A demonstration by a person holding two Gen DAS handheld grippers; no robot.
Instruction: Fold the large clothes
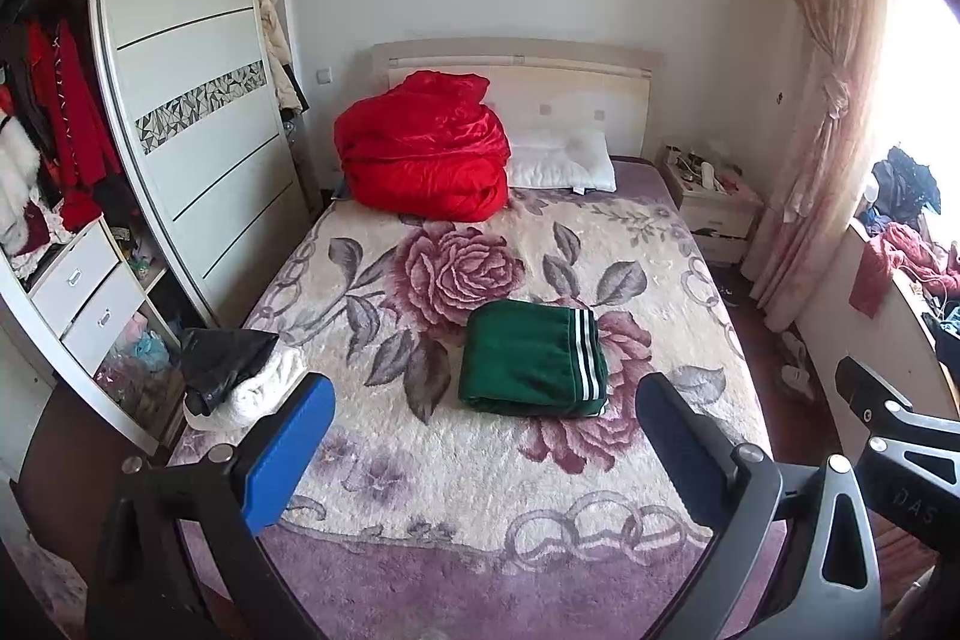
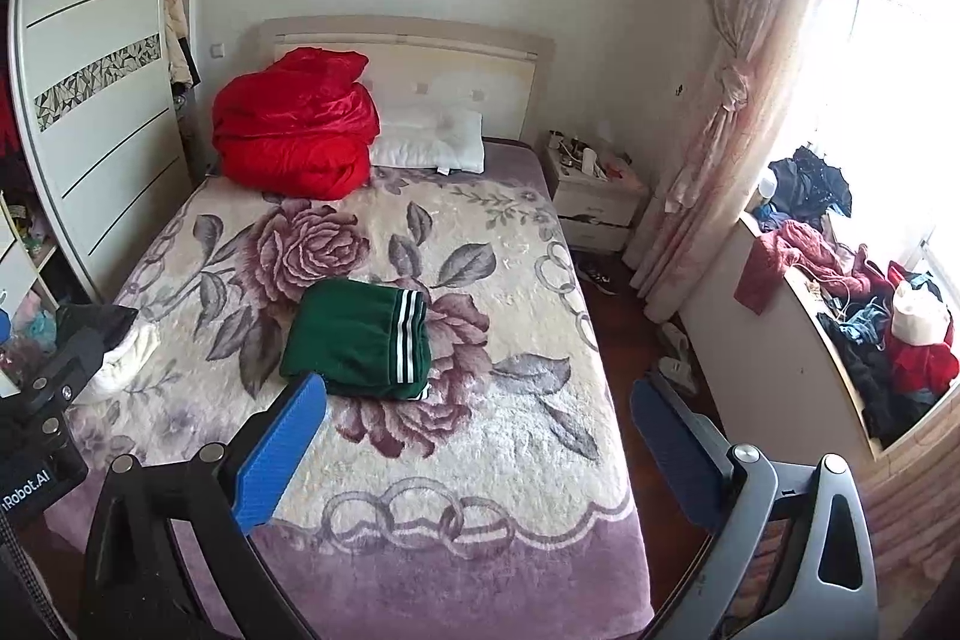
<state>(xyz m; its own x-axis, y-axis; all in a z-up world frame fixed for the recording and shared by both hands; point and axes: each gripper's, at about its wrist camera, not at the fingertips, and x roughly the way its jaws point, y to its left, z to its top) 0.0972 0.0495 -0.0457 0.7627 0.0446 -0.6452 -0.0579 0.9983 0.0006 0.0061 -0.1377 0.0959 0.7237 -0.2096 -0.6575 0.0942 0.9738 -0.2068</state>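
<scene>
Both your grippers are up over the foot of the bed w/ jaws spread wide, nothing between them: left gripper (image 1: 486, 436) and right gripper (image 2: 477, 433) hover apart from the fabric. Your green garment (image 1: 534, 361) w/ white side stripes lies folded into a neat rectangle near the middle of the floral blanket (image 1: 372, 436), on the rose print, stripes on its right edge. From the right wrist view the same green garment (image 2: 357, 337) sits just past your left blue pad. Red quilt (image 1: 423, 148) is bunched at the headboard end, white pillow (image 1: 561, 163) touching its right side. Black-and-white bundle (image 1: 234, 373) sits at the bed's left edge, nr the wardrobe (image 1: 192, 112). Nightstand (image 1: 711, 202) is right of the pillow, by the curtain (image 1: 834, 100).
</scene>
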